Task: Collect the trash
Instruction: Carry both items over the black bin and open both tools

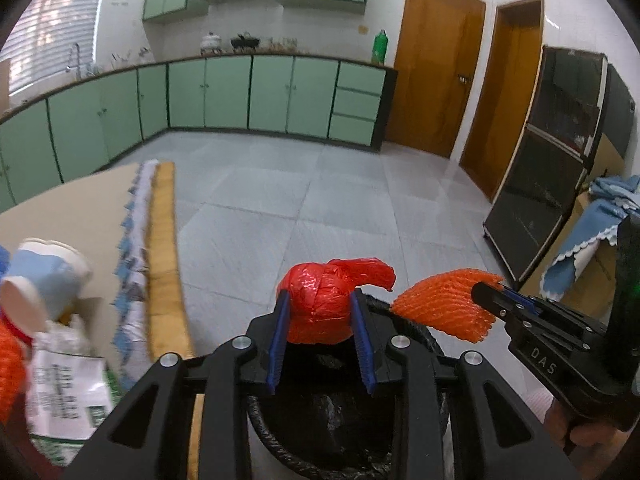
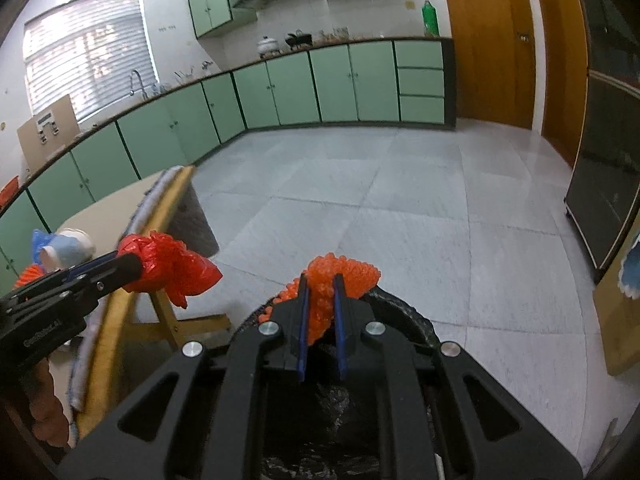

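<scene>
My left gripper (image 1: 320,300) is shut on a crumpled red plastic bag (image 1: 324,300) and holds it above a trash bin lined with a black bag (image 1: 320,420). My right gripper (image 2: 320,280) is shut on an orange foam net (image 2: 340,276) and holds it over the same bin (image 2: 404,312). The right gripper with the net (image 1: 444,304) shows at the right of the left wrist view. The left gripper with the red bag (image 2: 168,264) shows at the left of the right wrist view.
A table (image 1: 80,204) with a wooden edge stands to the left. On it lie a blue and white paper cup (image 1: 48,276), a printed white packet (image 1: 68,392) and an orange net piece (image 1: 10,368). Green cabinets line the far walls.
</scene>
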`<state>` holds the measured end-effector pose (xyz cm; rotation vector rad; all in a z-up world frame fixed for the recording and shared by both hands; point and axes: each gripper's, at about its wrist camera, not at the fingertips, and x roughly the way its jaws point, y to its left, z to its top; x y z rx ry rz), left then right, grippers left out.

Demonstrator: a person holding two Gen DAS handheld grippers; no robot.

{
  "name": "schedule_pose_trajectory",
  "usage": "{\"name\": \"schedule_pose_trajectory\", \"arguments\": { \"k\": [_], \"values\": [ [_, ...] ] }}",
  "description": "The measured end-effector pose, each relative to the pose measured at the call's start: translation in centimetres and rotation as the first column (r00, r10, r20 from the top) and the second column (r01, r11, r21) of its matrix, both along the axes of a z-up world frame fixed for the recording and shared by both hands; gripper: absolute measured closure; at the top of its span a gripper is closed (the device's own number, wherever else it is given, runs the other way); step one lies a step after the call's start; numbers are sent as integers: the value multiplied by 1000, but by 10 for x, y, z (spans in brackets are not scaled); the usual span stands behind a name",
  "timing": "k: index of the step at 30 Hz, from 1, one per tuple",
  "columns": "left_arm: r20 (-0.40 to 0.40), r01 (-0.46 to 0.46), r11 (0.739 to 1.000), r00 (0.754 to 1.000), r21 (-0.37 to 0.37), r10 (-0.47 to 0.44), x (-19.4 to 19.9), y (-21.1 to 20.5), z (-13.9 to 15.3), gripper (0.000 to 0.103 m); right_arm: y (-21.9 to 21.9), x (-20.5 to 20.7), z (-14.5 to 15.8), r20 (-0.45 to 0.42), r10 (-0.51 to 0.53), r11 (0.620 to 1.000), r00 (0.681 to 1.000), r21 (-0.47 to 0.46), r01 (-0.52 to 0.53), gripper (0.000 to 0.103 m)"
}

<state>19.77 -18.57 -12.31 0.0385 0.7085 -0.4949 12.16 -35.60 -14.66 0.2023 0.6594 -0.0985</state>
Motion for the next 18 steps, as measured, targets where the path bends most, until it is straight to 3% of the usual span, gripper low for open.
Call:
{"name": "schedule_pose_trajectory", "arguments": {
  "k": [2, 5, 7, 12, 18],
  "values": [
    [-20, 8, 1000, 1000, 5, -7, 6, -7, -6, 67, -6, 5, -6, -14, -14, 1000, 1000, 2, 14, 88],
    [-38, 23, 1000, 999, 4, -22, 11, -14, -11, 61, -13, 6, -14, -32, -38, 999, 999, 21, 39, 78],
    [-42, 27, 1000, 999, 0, -27, 14, -16, -11, 55, -19, 6, -17, -37, -51, 998, 998, 28, 52, 65],
    [-29, 11, 1000, 999, -25, -12, 17, -8, -1, 45, -26, 5, -16, -31, -72, 997, 997, 30, 73, 48],
    [38, -60, 997, 997, -38, 62, 2, 27, 26, 31, -19, -6, 6, 27, -107, 994, 994, 37, 106, 15]
  ]
}}
